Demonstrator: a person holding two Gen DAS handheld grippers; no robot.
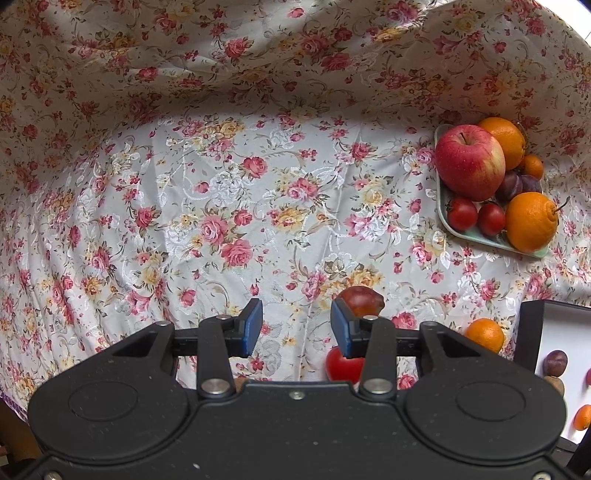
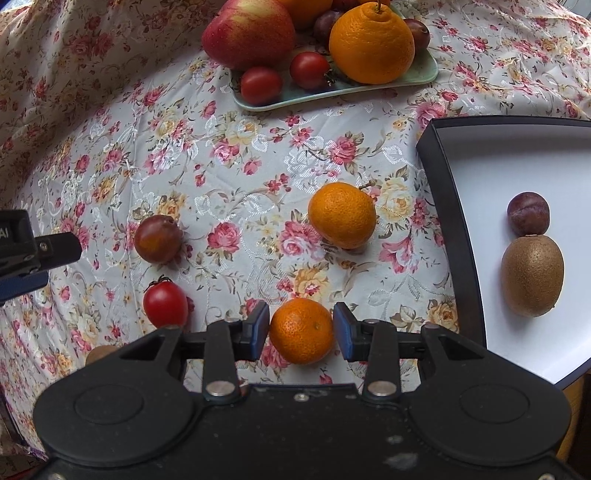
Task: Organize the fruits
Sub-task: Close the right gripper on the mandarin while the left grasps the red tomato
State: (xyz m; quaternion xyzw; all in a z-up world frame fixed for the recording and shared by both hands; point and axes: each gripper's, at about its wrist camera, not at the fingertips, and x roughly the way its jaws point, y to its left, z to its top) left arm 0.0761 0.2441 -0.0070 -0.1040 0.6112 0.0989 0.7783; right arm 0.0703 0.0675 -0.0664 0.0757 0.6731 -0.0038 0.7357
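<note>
My right gripper [image 2: 301, 329] is open, its blue pads on either side of a small mandarin [image 2: 301, 332] on the floral cloth; contact is unclear. A larger mandarin [image 2: 341, 215], a dark plum [image 2: 158, 239] and a red tomato [image 2: 165, 302] lie loose nearby. A black-rimmed white tray [image 2: 517, 170] at right holds a plum [image 2: 528, 213] and a kiwi [image 2: 532, 276]. My left gripper [image 1: 296, 326] is open and empty above the cloth, with the dark plum [image 1: 364, 299] just beyond its right finger and the tomato [image 1: 341, 365] below it.
A pale green plate [image 2: 424, 72] at the back holds an apple [image 2: 249, 33], oranges, plums and two tomatoes; it also shows in the left wrist view [image 1: 443, 206]. Floral cloth rises behind the table. The left gripper's tip [image 2: 33, 254] enters the right view's left edge.
</note>
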